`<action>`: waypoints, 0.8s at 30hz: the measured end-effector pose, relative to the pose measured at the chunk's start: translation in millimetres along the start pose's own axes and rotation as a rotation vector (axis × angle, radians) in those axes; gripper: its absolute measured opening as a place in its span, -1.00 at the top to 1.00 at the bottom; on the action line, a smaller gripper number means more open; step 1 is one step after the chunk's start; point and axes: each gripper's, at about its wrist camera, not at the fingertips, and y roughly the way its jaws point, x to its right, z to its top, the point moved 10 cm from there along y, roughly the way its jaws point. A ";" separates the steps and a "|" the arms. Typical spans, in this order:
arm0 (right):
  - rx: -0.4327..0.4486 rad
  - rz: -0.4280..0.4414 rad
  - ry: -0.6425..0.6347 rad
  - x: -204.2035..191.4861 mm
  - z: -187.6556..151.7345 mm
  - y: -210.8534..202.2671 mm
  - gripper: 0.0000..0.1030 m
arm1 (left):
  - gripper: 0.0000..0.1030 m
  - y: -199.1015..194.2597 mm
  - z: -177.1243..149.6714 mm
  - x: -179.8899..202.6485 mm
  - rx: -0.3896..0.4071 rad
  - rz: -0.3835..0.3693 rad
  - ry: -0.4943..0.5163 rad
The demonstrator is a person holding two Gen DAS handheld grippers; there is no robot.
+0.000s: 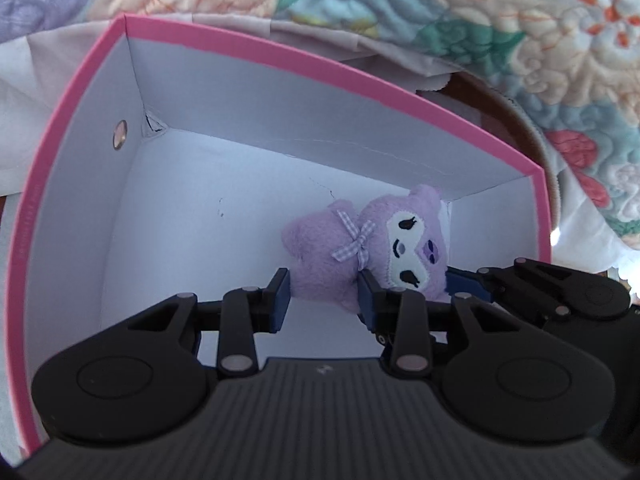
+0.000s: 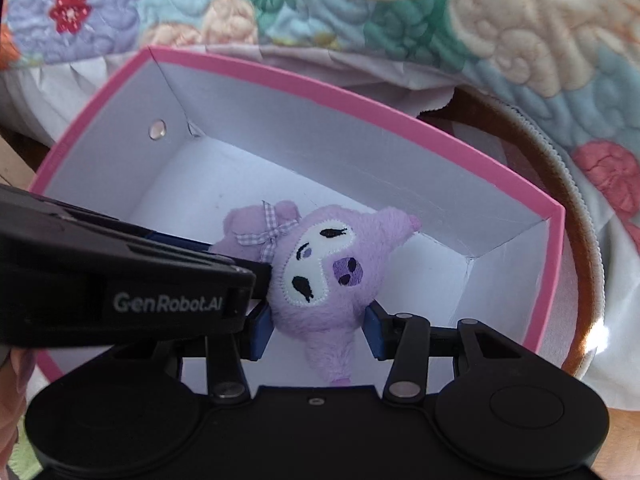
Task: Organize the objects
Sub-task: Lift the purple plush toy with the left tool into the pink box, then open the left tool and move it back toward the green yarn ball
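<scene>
A purple plush toy [image 1: 372, 248] with a white face and a gingham bow lies on its side inside an open pink box [image 1: 280, 60] with a white inside, near the box's right end. My left gripper [image 1: 324, 296] stands around the plush's body, jaws partly apart and touching it. My right gripper [image 2: 318, 330] stands around the plush's head [image 2: 324, 268], its blue pads against both sides. In the right wrist view the left gripper [image 2: 120, 276] comes in from the left. The pink box rim also shows there [image 2: 360, 96].
A quilted floral blanket [image 1: 500, 20] lies behind and to the right of the box. White cloth [image 1: 24, 92] lies to the left. A round brown wooden surface [image 2: 568, 208] with a zipper edge shows right of the box.
</scene>
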 end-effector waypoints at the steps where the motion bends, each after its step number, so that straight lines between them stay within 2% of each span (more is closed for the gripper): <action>1: -0.006 0.004 -0.007 -0.3 -0.1 1.9 -0.04 | 0.32 3.3 -0.7 -1.0 -0.005 0.000 -0.007; 4: -0.028 0.002 -0.035 -0.4 -2.9 7.5 -0.09 | 0.33 15.2 -2.3 -3.4 -0.043 -0.007 -0.039; 6: -0.036 -0.003 -0.058 0.1 -5.8 8.8 -0.32 | 0.36 22.5 -4.5 -4.3 -0.069 0.010 -0.033; 8: -0.029 -0.014 -0.067 2.8 -8.6 7.7 -0.36 | 0.37 29.1 -6.4 -3.4 -0.079 0.018 -0.032; 10: -0.013 -0.021 -0.084 6.0 -12.1 4.5 -0.26 | 0.38 33.8 -7.2 1.0 -0.082 -0.004 -0.050; 12: -0.003 -0.022 -0.095 9.0 -12.9 3.0 0.09 | 0.39 37.3 -6.1 8.1 -0.087 -0.018 -0.061; 14: 0.004 -0.038 -0.076 15.1 -15.0 3.7 0.18 | 0.39 40.6 -5.4 18.7 -0.089 -0.039 -0.059; 17: 0.033 -0.094 -0.118 18.3 -20.2 4.1 0.37 | 0.39 46.5 -3.6 30.9 -0.072 -0.018 -0.032; 20: 0.060 -0.096 -0.127 17.1 -22.7 -2.1 0.38 | 0.38 46.1 -2.2 38.1 -0.049 -0.015 -0.037; 24: 0.107 -0.026 -0.077 16.8 -27.4 -25.6 0.28 | 0.35 34.2 -14.3 38.0 -0.073 0.036 -0.035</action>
